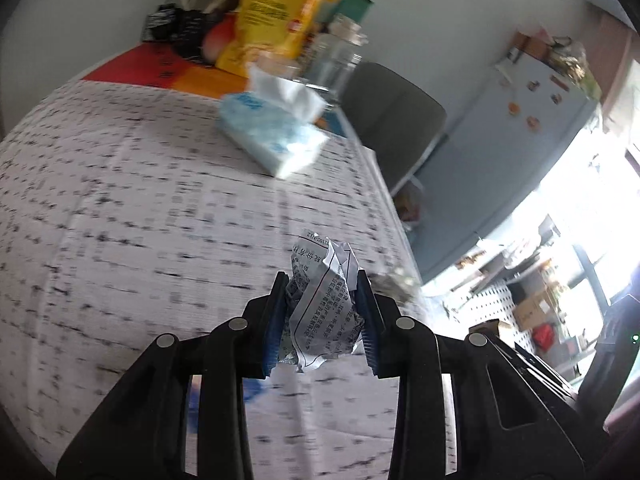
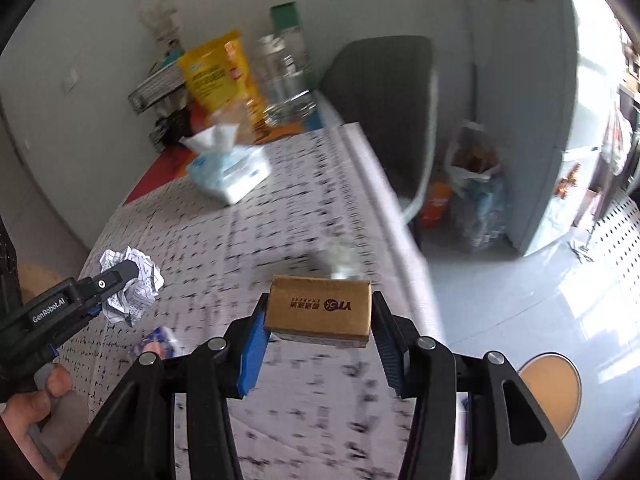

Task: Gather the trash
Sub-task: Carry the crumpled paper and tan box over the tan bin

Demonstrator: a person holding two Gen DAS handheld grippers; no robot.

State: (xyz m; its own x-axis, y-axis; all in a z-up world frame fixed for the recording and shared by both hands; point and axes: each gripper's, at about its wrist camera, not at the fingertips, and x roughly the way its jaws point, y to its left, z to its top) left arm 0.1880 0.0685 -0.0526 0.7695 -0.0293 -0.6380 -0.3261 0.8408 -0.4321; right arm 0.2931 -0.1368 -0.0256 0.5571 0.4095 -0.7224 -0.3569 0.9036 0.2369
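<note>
My left gripper (image 1: 322, 286) is shut on a crumpled ball of printed paper (image 1: 322, 312), lifted above the newspaper-covered table (image 1: 140, 200). From the right wrist view the same paper ball (image 2: 134, 284) shows at the left, pinched in the left gripper (image 2: 116, 280), with a hand below it. My right gripper (image 2: 318, 304) is shut on a small brown cardboard box (image 2: 320, 306) with red print, held over the table near its right edge. A blurred clear wrapper (image 2: 340, 258) lies on the table just beyond the box. A blue and white scrap (image 2: 158, 340) lies on the table near the left fingers.
A tissue pack (image 1: 272, 136) sits mid-table. At the far end stand a yellow bag (image 2: 220, 76), a clear jar (image 2: 286, 80) and a wire rack (image 2: 156, 84). A grey chair (image 2: 384, 96), a full trash bag (image 2: 476, 184) on the floor and a round wooden stool (image 2: 552, 388) flank the right side.
</note>
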